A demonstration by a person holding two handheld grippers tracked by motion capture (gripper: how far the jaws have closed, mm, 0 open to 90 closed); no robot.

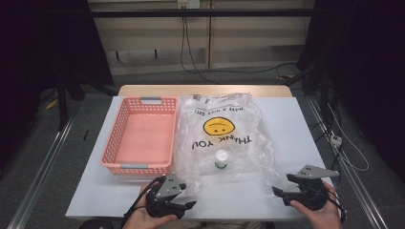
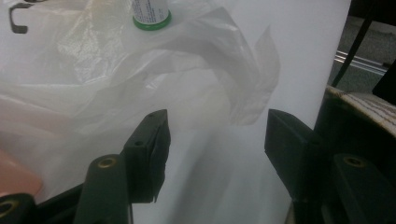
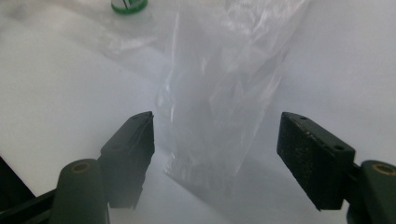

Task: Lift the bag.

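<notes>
- High view: a person's two hands come in from the near edge of a white table (image 1: 296,124), each holding a black claw. The forearms are cut off by the bottom of the picture.
- The left gripper (image 1: 191,204) sits at the near left, its jaws pointing right toward the near left corner of a clear plastic bag (image 1: 224,138). From above, whether the jaws touch the film is hard to judge.
- The right gripper (image 1: 276,191) sits at the near right, its jaws pointing left at the bag's near right corner.
- The bag lies flat between and beyond the two claws, printed with a yellow smiley face and "THANK YOU", upside down from here. A small white bottle (image 1: 221,159) with a green band lies within the bag's outline, beyond and between the claws; whether it is inside or under the film I cannot tell.
- A pink basket (image 1: 119,138) stands beyond the left claw, just beside the bag.
- Left gripper view: the two jaws stand apart with nothing pressed between them. A crumpled flap of the bag (image 2: 252,88) hangs just beyond the gap. The bottle (image 2: 150,14) is farther off, cut off by the top edge. The surface below the jaws is blurred.
- Right gripper view: the jaws stand wide apart. A strip of the bag (image 3: 219,107) reaches into the gap, its end lying between the pads without touching either. The bottle's (image 3: 129,4) green rim just shows at the top edge.
</notes>
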